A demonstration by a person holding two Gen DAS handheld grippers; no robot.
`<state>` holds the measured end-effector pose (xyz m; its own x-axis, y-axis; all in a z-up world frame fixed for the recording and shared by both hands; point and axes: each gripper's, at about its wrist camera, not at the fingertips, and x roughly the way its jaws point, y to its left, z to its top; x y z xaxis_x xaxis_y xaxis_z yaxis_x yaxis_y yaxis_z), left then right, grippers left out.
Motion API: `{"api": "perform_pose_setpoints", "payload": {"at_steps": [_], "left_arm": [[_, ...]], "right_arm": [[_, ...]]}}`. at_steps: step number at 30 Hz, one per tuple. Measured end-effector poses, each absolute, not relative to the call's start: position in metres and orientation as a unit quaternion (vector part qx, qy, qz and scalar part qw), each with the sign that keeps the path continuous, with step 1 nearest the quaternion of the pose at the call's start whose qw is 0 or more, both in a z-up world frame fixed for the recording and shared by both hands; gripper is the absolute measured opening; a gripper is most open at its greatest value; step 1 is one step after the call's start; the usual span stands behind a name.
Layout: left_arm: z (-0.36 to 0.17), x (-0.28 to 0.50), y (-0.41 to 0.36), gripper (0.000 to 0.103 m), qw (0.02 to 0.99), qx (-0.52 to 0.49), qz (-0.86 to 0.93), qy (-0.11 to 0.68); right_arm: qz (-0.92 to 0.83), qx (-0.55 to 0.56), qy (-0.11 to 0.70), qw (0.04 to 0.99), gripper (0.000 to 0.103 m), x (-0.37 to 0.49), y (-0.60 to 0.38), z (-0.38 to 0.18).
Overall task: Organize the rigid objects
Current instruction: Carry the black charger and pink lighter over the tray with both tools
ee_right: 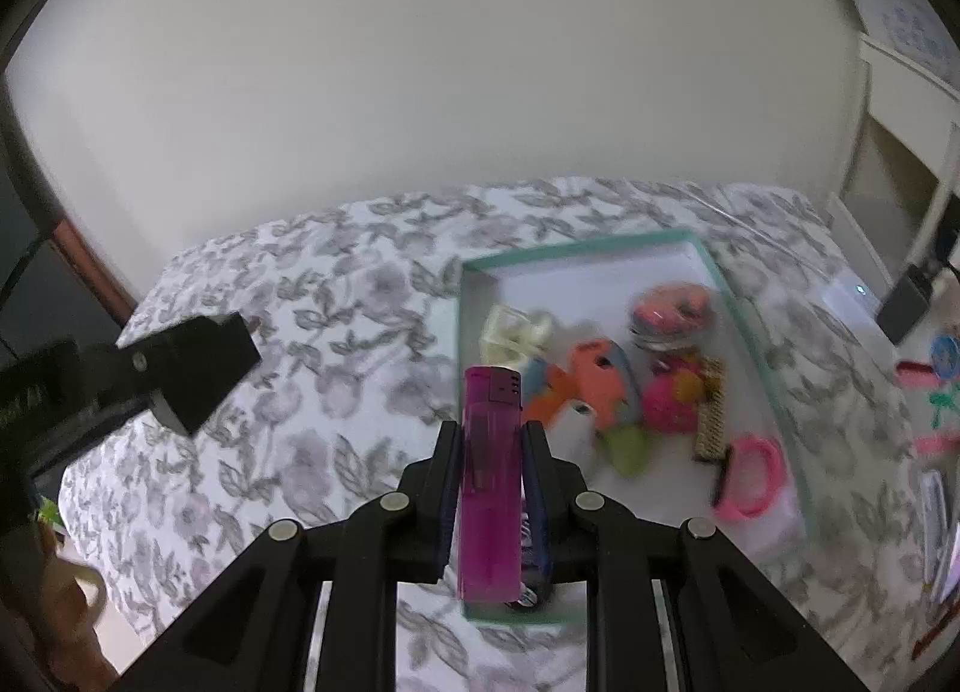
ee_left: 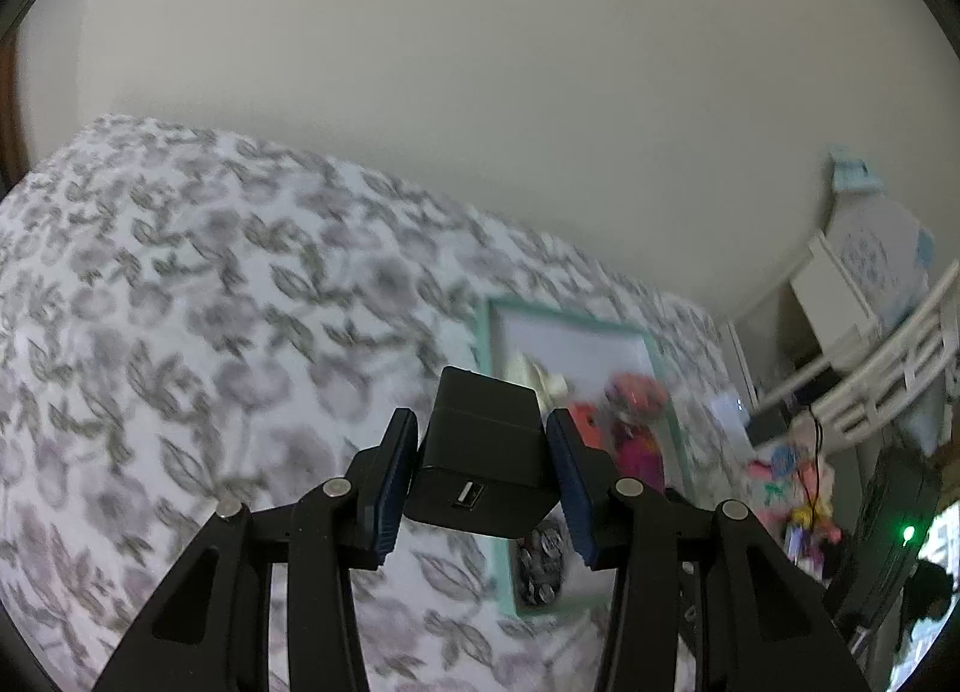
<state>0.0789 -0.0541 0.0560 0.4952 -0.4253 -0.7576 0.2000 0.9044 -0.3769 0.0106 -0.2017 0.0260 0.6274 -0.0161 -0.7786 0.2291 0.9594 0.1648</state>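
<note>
My left gripper (ee_left: 483, 467) is shut on a black USB charger block (ee_left: 483, 452) and holds it above the floral bedspread, left of a teal-rimmed box (ee_left: 493, 332). The same charger (ee_right: 201, 371) shows at the left in the right wrist view. My right gripper (ee_right: 491, 473) is shut on a purple lighter (ee_right: 489, 476), upright between the pads, over the near left corner of the teal-rimmed box (ee_right: 744, 332). The box holds an orange toy (ee_right: 591, 377), a pink ring (ee_right: 750, 476), a round pink tin (ee_right: 672, 308), a white clip (ee_right: 516, 329) and other small items.
The floral bedspread (ee_right: 336, 332) covers the bed up to a plain wall. White furniture (ee_left: 840, 296) stands at the right. Colourful small items (ee_right: 936, 368) lie on the bed right of the box. Coins (ee_left: 540, 566) lie in the box's near end.
</note>
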Motion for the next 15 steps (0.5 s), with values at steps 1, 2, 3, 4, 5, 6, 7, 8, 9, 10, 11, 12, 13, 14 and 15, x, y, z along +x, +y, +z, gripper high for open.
{"api": "perform_pose_setpoints", "payload": {"at_steps": [1, 2, 3, 4, 5, 6, 7, 8, 9, 10, 11, 12, 13, 14, 15], "left_arm": [[0.052, 0.075, -0.061, 0.046, 0.853, -0.115, -0.186, 0.474], [0.049, 0.071, -0.067, 0.046, 0.850, -0.111, -0.189, 0.479], [0.047, 0.068, -0.071, 0.046, 0.849, -0.107, -0.191, 0.481], [0.045, 0.065, -0.076, 0.046, 0.846, -0.103, -0.195, 0.485], [0.043, 0.063, -0.080, 0.046, 0.843, -0.102, -0.200, 0.488], [0.041, 0.061, -0.083, 0.046, 0.841, -0.102, -0.204, 0.491], [0.039, 0.060, -0.087, 0.046, 0.837, -0.102, -0.209, 0.494], [0.037, 0.058, -0.091, 0.046, 0.834, -0.101, -0.214, 0.498], [0.034, 0.057, -0.095, 0.046, 0.833, -0.097, -0.217, 0.500], [0.031, 0.057, -0.099, 0.046, 0.832, -0.092, -0.217, 0.502], [0.027, 0.056, -0.103, 0.046, 0.832, -0.085, -0.216, 0.505], [0.023, 0.056, -0.107, 0.046, 0.829, -0.080, -0.215, 0.509], [0.019, 0.056, -0.111, 0.046, 0.826, -0.078, -0.217, 0.514], [0.016, 0.056, -0.114, 0.046, 0.824, -0.078, -0.219, 0.517], [0.013, 0.056, -0.117, 0.046, 0.822, -0.076, -0.221, 0.519]], "right_arm": [[-0.074, 0.125, 0.428, 0.892, 0.021, 0.007, -0.205, 0.024], [-0.080, 0.125, 0.431, 0.890, 0.021, 0.004, -0.209, 0.022], [-0.085, 0.126, 0.433, 0.889, 0.021, 0.001, -0.214, 0.021], [-0.088, 0.127, 0.434, 0.888, 0.021, -0.001, -0.218, 0.020], [-0.092, 0.127, 0.435, 0.886, 0.021, -0.003, -0.222, 0.018], [-0.100, 0.124, 0.438, 0.885, 0.021, -0.005, -0.227, 0.017], [-0.106, 0.121, 0.440, 0.884, 0.021, -0.007, -0.231, 0.015], [-0.112, 0.119, 0.442, 0.882, 0.021, -0.008, -0.235, 0.013], [-0.118, 0.120, 0.446, 0.879, 0.021, -0.009, -0.241, 0.009], [-0.123, 0.124, 0.450, 0.876, 0.021, -0.010, -0.246, 0.005], [-0.128, 0.129, 0.454, 0.872, 0.021, -0.010, -0.252, 0.001], [-0.133, 0.137, 0.458, 0.868, 0.021, -0.010, -0.257, -0.003], [-0.136, 0.146, 0.462, 0.864, 0.021, -0.010, -0.263, -0.008], [-0.138, 0.152, 0.465, 0.861, 0.021, -0.010, -0.268, -0.013], [-0.140, 0.157, 0.469, 0.858, 0.021, -0.010, -0.272, -0.018]]}}
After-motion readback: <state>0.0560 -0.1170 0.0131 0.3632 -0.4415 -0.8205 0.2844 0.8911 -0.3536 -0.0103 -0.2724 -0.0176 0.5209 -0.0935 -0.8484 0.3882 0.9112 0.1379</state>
